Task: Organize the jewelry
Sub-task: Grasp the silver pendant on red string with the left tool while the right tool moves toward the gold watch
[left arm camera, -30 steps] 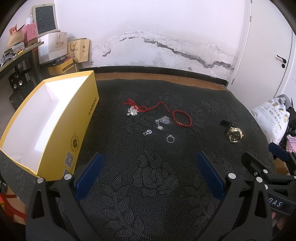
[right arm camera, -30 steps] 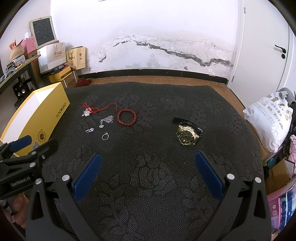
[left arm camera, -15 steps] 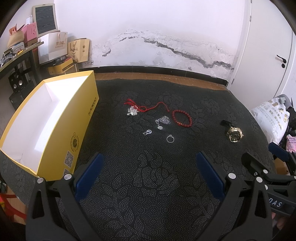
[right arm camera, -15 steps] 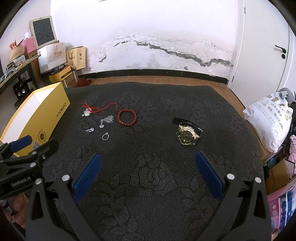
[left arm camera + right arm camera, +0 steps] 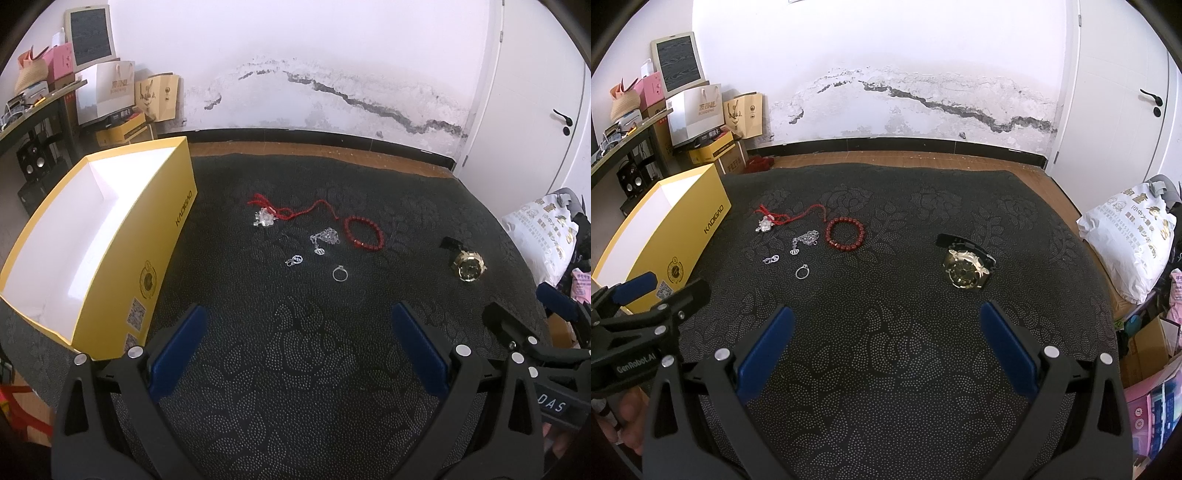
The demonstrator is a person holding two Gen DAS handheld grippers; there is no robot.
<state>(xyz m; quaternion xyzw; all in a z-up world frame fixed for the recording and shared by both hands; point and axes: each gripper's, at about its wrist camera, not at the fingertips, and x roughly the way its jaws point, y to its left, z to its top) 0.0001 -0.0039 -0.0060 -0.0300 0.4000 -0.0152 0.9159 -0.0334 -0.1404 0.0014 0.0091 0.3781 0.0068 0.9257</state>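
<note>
On a dark patterned cloth lie a red cord with a clear pendant [image 5: 264,217], a silver chain [image 5: 325,236], a small silver charm [image 5: 294,261], a silver ring [image 5: 340,273], a red bead bracelet [image 5: 364,234] and a gold watch [image 5: 468,266]. An open yellow box [image 5: 110,236] with a white inside stands at the left. My left gripper [image 5: 297,343] hangs open and holds nothing, short of the ring. My right gripper [image 5: 886,339] is open too, with the watch [image 5: 964,266] just ahead on its right and the bracelet [image 5: 846,233] further left.
The cloth [image 5: 894,369] ends at a wood floor strip before a cracked white wall. Shelves with bags and boxes [image 5: 701,110] fill the far left. A white sack [image 5: 1126,243] lies off the right edge, near a white door [image 5: 1123,92].
</note>
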